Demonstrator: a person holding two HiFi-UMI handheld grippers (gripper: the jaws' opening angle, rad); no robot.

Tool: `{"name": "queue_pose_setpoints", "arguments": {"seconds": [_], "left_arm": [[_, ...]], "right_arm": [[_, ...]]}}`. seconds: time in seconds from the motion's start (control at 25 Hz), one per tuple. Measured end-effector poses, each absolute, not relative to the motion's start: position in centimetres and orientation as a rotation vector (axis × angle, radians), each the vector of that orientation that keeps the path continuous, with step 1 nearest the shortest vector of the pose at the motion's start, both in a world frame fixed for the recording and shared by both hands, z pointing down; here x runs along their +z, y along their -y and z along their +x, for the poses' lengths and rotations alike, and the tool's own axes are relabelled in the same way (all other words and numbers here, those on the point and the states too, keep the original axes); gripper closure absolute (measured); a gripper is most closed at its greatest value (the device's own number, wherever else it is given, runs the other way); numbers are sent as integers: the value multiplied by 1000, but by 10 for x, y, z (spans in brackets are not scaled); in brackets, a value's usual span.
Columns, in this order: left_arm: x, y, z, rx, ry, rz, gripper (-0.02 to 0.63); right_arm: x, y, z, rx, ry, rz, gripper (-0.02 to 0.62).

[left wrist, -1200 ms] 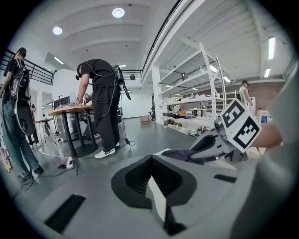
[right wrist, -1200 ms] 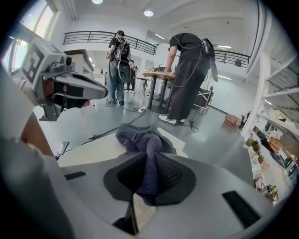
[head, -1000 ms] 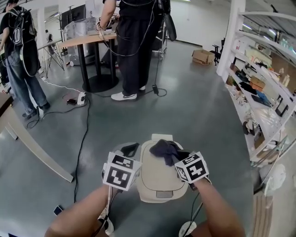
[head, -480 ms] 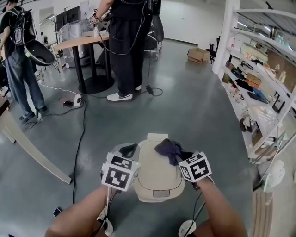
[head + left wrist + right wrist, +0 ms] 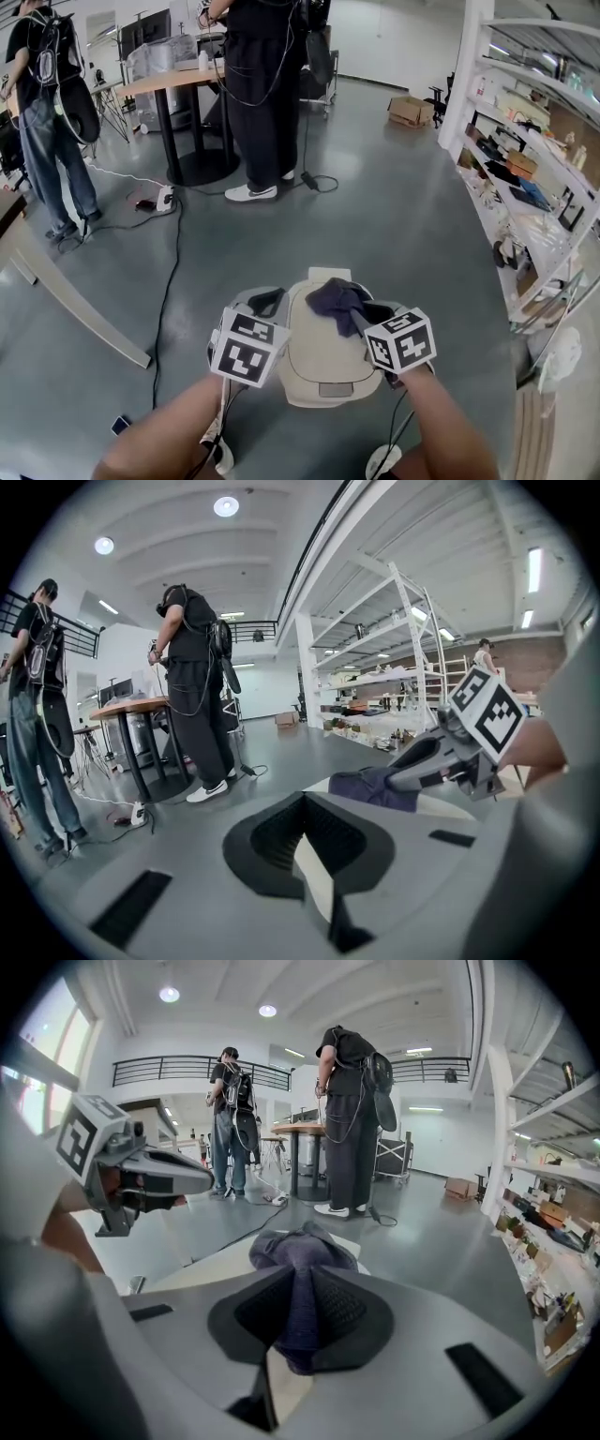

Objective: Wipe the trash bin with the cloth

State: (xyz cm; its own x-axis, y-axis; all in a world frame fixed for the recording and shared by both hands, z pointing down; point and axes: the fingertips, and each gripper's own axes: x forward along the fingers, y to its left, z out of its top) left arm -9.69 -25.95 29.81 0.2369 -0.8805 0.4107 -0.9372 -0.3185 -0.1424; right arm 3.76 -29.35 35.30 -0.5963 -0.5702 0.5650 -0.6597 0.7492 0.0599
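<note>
Head view, looking steeply down: beige-lidded trash bin upright on the grey floor, right in front of the person, between the two forearms. Lid closed and facing up. Long axis running straight away from the person, with a small grey plate at the near end and a squared tab at the far end, so pointing toward the two standing people and the round-footed bench well beyond. Dark bluish cloth bunched on the far right part of the lid, touching it. Right gripper clamped on that cloth: in the right gripper view, a fold pinched between the dark pads, the rest spilling forward onto the lid. Left gripper at the bin's left edge, over the grey rim; in the left gripper view, pads drawn together with nothing pinched, only a pale sliver of lid visible under them. Whether resting on the rim to steady the bin or merely hanging just above it is not clear. As for progress, judged early or mid-wipe: cloth gripped and down on the lid, but only one corner covered at this instant, and no visible dirt or wet trace to tell wiped from unwiped. Probably left: the near and left stretches of the lid, then the rim and the side walls, mostly hidden from above.
</note>
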Motion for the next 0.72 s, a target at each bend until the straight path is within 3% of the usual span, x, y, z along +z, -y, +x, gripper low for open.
{"name": "queue_pose_setpoints", "arguments": {"seconds": [0.44, 0.72], "left_arm": [[299, 250, -124, 629, 1777, 2321, 606], [302, 245, -134, 646, 1780, 2309, 606]], "right_arm": [[344, 233, -41, 144, 2479, 676, 543], [364, 210, -55, 133, 2437, 545, 543]]}}
